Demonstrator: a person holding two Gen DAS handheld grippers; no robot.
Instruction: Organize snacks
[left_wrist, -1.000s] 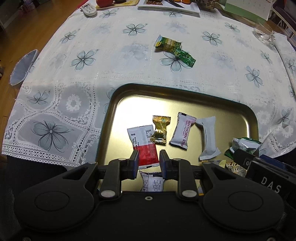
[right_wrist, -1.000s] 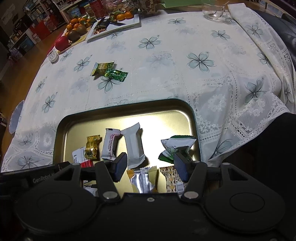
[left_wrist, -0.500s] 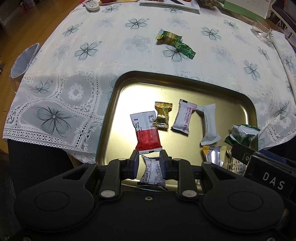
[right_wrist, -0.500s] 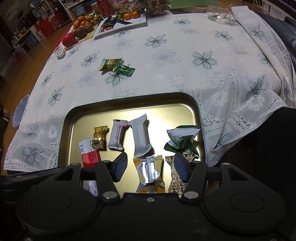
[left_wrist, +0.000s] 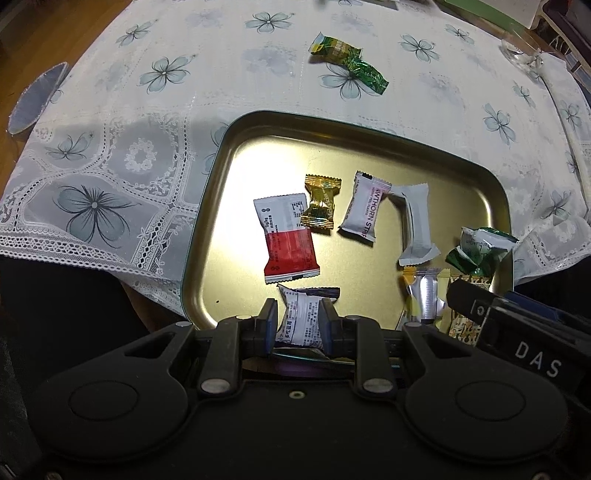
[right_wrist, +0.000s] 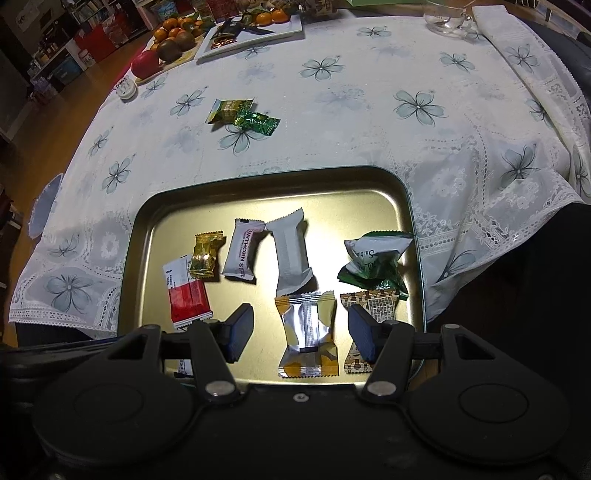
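A gold metal tray (left_wrist: 236, 147) (right_wrist: 369, 184) sits on the table's near edge with several wrapped snacks in it. In the left wrist view my left gripper (left_wrist: 298, 322) is shut on a white printed snack packet (left_wrist: 300, 319) over the tray's near edge. A red-and-white packet (left_wrist: 286, 236), a gold candy (left_wrist: 320, 205) and a white hawthorn strip (left_wrist: 364, 208) lie beyond it. In the right wrist view my right gripper (right_wrist: 301, 330) is open and empty above a silver-and-yellow packet (right_wrist: 308, 332). Two green snacks (right_wrist: 242, 116) (left_wrist: 349, 62) lie on the tablecloth beyond the tray.
A floral white tablecloth (right_wrist: 417, 103) covers the table. A fruit board (right_wrist: 170, 40) and a white plate (right_wrist: 255, 31) stand at the far edge, with a glass cup (right_wrist: 447, 18) at the far right. The cloth hangs over the near-right corner.
Both grippers have drawn back toward the tray's near edge. The white printed packet, earlier low behind the left fingers, now shows clamped between them.
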